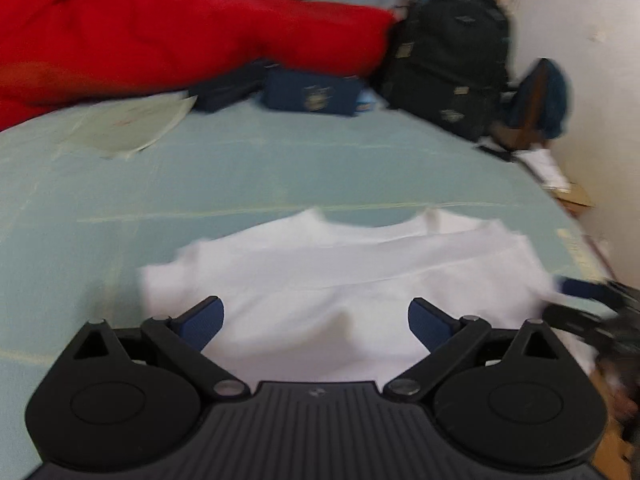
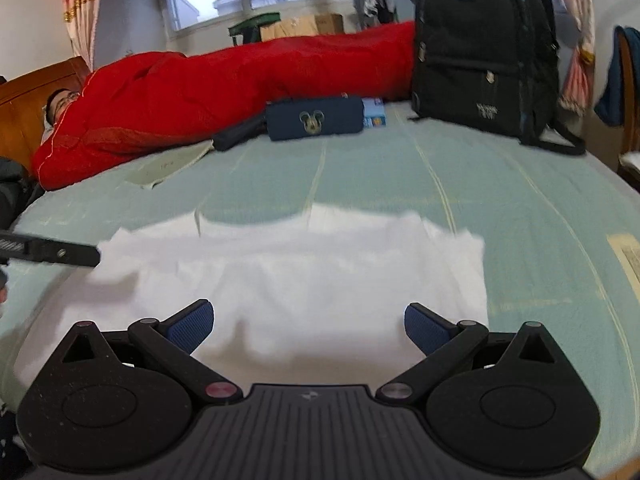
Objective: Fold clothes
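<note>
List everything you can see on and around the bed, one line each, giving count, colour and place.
garment: one, white, spread on the near part of the bed
bed sheet: one, pale green, covering the bed
quilt: one, red, along the far side, over a lying person
backpack: one, black, upright, far right
pouch: one, navy, before the quilt
paper: one, pale, far left
left hand-held gripper: open above the garment
right hand-held gripper: open above the garment

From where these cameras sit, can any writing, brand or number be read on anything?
No text is legible.
Black backpack: small white print on the front pocket, too blurred to read.
Navy pouch: a mouse-head emblem, no words.
Blue box beside it: print too small.
White shirt: plain.
</note>
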The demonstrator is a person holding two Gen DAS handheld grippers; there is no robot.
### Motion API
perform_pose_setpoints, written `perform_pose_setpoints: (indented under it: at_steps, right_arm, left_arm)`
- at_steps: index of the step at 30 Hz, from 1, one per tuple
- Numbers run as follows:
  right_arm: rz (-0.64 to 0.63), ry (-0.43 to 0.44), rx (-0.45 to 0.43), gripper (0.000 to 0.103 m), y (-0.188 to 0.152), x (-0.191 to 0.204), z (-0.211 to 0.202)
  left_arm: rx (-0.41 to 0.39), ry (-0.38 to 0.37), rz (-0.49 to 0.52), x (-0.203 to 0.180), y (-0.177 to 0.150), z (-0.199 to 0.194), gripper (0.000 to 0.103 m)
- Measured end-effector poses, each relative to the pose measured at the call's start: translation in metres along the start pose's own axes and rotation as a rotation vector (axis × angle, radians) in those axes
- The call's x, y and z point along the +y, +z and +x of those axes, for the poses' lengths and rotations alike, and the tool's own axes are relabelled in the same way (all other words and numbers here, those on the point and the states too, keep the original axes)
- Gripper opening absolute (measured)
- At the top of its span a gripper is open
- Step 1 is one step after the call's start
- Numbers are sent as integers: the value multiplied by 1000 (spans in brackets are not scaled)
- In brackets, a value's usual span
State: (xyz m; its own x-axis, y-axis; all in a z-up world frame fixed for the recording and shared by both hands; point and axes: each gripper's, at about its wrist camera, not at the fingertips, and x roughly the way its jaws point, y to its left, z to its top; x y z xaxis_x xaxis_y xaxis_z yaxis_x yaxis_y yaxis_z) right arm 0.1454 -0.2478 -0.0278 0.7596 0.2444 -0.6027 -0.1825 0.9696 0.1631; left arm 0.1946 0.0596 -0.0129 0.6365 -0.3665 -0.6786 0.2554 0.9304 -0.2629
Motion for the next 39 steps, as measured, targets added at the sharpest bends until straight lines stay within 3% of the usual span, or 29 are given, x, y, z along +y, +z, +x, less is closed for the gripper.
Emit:
perform_pose_setpoints:
  at_steps: [3,5,8,10,12,17,21,24,28,33,39]
  right_arm:
    - [28,13,35,103,5,-7,24]
    - [69,18,63,103,2,-14,35]
    - [95,50,55,103,-5,-25,39]
    - [94,54,53,103,-4,-26,35]
    - [104,23,41,103,0,-25,27]
    - [130,84,3,103,1,-21,7]
    - [142,95,14,103,-6,-21,-1]
    - [154,100,20,103,-12,-22,-9]
    - [185,181,2,103,-14,-23,-24]
    - [198,247,-6,103,-14,-18,-32]
    - [194,229,24,103,-18,-11,-29]
  left_arm:
    - [37,-114,1,-6,-2,16,99]
    - [68,-94,-22,-1,-8,31,99]
    - [85,-8,-84,14,-10,49,98]
    - [69,-16,-126,16,-4,43,98]
    - [46,-7,-99,8,0,34,98]
    - [55,-68,-53,-4,-7,26,99]
    - [78,-95,-131,12,-21,35,99]
    - [61,-101,-183,21,-18,13,98]
    - [4,-113,-213,44,-13,-20,98]
    - [42,-94,-360,91,-24,-27,98]
    - [91,-244,-496,122,-50,-11,98]
